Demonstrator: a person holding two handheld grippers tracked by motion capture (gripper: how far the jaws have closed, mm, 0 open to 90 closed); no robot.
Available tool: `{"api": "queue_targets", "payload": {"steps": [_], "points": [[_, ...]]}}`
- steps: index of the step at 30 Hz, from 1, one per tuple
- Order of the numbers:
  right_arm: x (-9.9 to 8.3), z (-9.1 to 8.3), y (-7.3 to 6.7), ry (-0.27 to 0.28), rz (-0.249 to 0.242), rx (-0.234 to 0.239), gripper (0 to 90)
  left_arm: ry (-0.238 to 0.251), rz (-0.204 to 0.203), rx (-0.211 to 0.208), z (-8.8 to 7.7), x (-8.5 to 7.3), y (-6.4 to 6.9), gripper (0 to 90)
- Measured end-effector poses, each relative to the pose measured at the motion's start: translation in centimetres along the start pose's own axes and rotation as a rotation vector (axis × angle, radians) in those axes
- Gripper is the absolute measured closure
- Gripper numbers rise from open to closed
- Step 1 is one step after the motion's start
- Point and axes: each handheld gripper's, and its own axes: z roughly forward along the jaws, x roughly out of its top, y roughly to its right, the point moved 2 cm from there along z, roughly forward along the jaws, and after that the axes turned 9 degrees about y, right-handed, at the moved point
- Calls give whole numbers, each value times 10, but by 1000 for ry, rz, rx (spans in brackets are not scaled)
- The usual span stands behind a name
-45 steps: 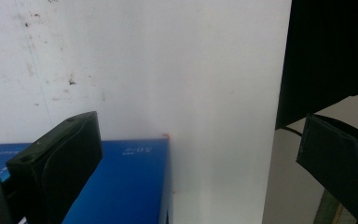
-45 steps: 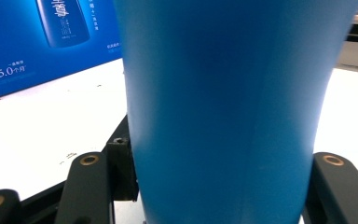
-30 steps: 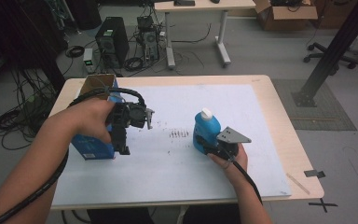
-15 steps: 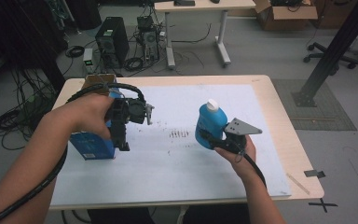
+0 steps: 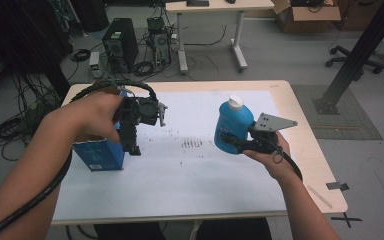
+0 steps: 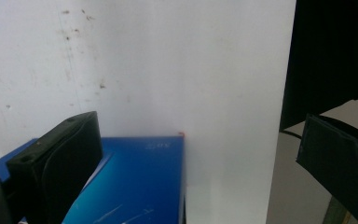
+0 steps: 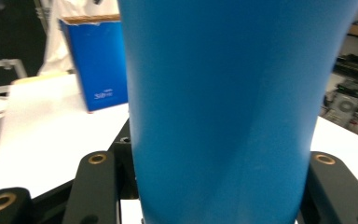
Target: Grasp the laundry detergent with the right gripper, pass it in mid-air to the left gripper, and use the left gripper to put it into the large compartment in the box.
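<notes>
A white sheet [image 5: 190,170] covers the wooden table [image 5: 307,150]; behind the table stand computer towers [image 5: 117,45]. The right gripper [image 5: 237,142] clamps a blue bottle [image 5: 232,127] with a white cap, lifted above the sheet. The left gripper [image 5: 130,145], jaws apart, hovers at the open blue carton [image 5: 100,155].

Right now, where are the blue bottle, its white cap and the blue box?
bottle [image 5: 232,131]: high view, middle of its blue body.
cap [image 5: 235,102]: high view, top of the cap.
box [image 5: 99,156]: high view, its front face.
</notes>
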Motion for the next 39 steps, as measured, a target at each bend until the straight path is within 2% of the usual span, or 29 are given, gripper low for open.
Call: {"api": "queue_targets", "payload": {"steps": [4,11,19,27,33,39], "points": [[5,-1,-3,-7,-23,48,453,18,8,-7,-3,5,-1,4],[11,3,-14,-16,-61,167,453,20,17,-8,-6,13,-2,4],[6,14,-24,-37,-80,268,452,29,30,-18,-7,21,-1,4],[-4,27,-34,-43,-76,335,452,26,45,-29,-4,28,-1,4],[-12,36,-39,-46,-65,359,453,32,56,-31,-4,34,1,4],[-19,43,-40,-43,-54,364,453,41,65,-33,-3,39,3,4]]}}
